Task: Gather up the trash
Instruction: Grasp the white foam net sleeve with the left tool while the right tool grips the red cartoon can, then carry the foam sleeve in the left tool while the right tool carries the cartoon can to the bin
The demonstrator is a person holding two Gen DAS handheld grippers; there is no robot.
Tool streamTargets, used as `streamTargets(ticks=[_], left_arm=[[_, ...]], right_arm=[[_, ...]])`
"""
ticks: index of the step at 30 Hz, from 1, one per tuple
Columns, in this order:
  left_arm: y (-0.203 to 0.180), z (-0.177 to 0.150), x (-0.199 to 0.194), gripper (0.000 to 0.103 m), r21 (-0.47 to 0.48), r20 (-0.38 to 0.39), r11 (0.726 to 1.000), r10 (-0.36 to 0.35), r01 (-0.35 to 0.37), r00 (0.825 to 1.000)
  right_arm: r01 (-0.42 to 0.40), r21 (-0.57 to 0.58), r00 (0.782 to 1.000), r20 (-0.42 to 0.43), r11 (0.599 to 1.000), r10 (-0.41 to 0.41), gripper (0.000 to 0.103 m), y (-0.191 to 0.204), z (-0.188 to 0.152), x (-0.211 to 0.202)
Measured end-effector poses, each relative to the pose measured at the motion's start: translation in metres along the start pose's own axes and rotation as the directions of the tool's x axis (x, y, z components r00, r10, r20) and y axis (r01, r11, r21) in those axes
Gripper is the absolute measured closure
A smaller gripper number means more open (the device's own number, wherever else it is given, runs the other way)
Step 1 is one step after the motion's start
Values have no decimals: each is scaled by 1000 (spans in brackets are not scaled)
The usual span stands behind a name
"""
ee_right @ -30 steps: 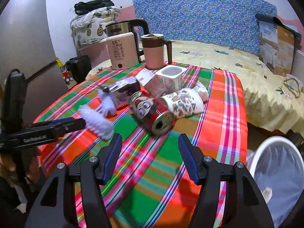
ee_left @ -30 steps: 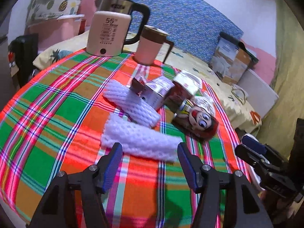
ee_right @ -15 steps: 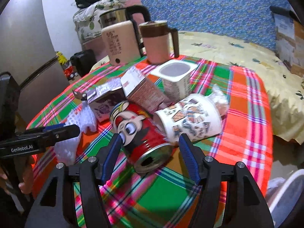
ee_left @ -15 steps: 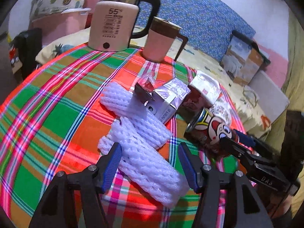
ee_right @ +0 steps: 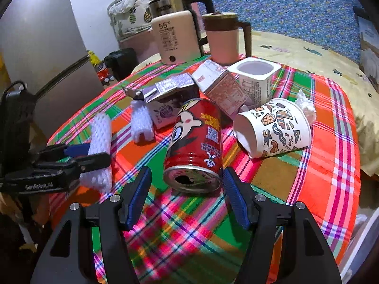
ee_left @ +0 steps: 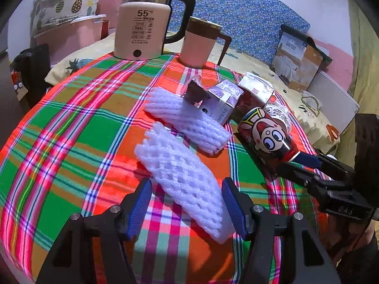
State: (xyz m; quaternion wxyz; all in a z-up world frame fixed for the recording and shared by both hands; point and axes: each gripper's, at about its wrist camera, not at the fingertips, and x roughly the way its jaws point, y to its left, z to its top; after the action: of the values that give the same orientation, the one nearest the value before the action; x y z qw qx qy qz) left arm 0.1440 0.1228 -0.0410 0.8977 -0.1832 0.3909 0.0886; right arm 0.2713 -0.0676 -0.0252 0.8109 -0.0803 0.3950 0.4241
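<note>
Left wrist view: left gripper (ee_left: 187,203) is held open, the near foam net sleeve (ee_left: 184,179) lying between its fingers on the plaid tablecloth (ee_left: 71,142) | right gripper (ee_right: 187,195) is spread open, the red can (ee_right: 195,144) lying on its side between the fingertips, right pad (ee_right: 233,196) seemingly touching it | patterned paper cup (ee_right: 272,127) is tipped just beside the can.

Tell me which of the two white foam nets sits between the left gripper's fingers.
The nearer foam net, lying between the open left gripper fingers; the other foam net lies farther back against the purple carton.

Cartons (ee_right: 180,99), paper cup (ee_right: 272,127) crowd behind can (ee_right: 194,146).
</note>
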Motion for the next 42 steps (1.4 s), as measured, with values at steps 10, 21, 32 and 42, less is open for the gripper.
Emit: streamTargets(ticks=[10,21,32,42], left_arm=[[-1,-4,-2,48,-36,20,999,7,-7,1000],[-25,-19,-17,78,104,33,993,-67,63,997],[-60,-43,-43,80,211,20,969,-138,130,990],[-85,-56,-54,80,263,3,952,-167,160,986]], right_arm=[[36,177,999,-12,984,-35,48,-9,8,16],[66,255,996,49,965,-81,49,-3,-33,-29],[110,330,984,95,938,-148,49,-3,-68,-73],[121,364,975,132,924,-179,49,-8,-79,-90]])
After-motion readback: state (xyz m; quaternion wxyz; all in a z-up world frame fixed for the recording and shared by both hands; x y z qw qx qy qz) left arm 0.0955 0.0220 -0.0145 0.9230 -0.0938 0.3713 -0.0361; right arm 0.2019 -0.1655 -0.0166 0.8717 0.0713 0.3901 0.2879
